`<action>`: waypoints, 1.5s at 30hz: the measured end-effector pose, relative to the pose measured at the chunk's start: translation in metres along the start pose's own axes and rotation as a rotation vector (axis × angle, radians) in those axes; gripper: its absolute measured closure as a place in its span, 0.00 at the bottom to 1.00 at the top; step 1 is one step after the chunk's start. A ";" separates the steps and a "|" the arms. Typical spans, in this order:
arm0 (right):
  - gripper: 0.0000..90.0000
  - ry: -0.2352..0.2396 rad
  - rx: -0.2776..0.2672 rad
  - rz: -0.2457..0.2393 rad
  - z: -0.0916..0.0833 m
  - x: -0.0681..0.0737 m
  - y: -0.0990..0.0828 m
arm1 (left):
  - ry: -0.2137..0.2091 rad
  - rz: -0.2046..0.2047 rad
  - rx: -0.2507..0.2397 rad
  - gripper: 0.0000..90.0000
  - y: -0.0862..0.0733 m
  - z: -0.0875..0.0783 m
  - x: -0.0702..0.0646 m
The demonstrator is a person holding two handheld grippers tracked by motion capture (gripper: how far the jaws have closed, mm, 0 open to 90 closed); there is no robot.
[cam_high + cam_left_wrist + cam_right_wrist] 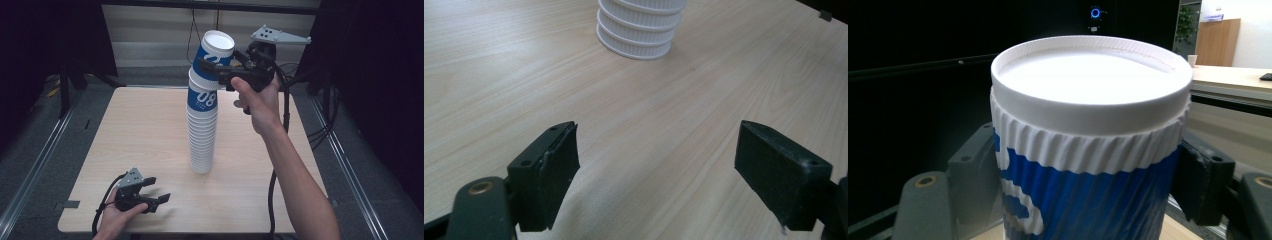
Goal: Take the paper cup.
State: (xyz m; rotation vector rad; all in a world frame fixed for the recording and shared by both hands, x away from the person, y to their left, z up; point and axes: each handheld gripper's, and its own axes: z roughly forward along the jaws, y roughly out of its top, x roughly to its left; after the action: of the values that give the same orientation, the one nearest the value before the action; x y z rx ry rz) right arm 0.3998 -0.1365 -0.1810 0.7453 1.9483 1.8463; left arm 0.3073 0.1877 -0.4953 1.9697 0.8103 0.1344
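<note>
Blue-and-white ribbed top cup, white ribbed stack, pale wood table.

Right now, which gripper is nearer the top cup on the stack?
Right. The right gripper has its jaws around the top cup; the left gripper rests open low on the table, well below it near the stack's base.
</note>
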 end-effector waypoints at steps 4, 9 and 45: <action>0.28 -0.019 -0.011 0.003 -0.006 -0.003 0.002 | -0.020 0.003 0.000 0.18 0.001 0.002 -0.002; 0.28 -0.032 -0.019 0.005 -0.014 -0.004 0.002 | -0.011 0.007 -0.005 0.18 0.001 0.002 -0.004; 0.29 -0.124 0.072 0.018 -0.095 -0.014 -0.081 | -0.120 0.136 -0.136 0.19 0.067 0.021 -0.043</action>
State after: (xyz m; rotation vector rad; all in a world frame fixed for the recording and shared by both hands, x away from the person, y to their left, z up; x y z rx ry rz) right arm 0.3446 -0.2218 -0.2542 0.8800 1.9434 1.7047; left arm 0.3150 0.1252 -0.4417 1.8840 0.5745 0.1461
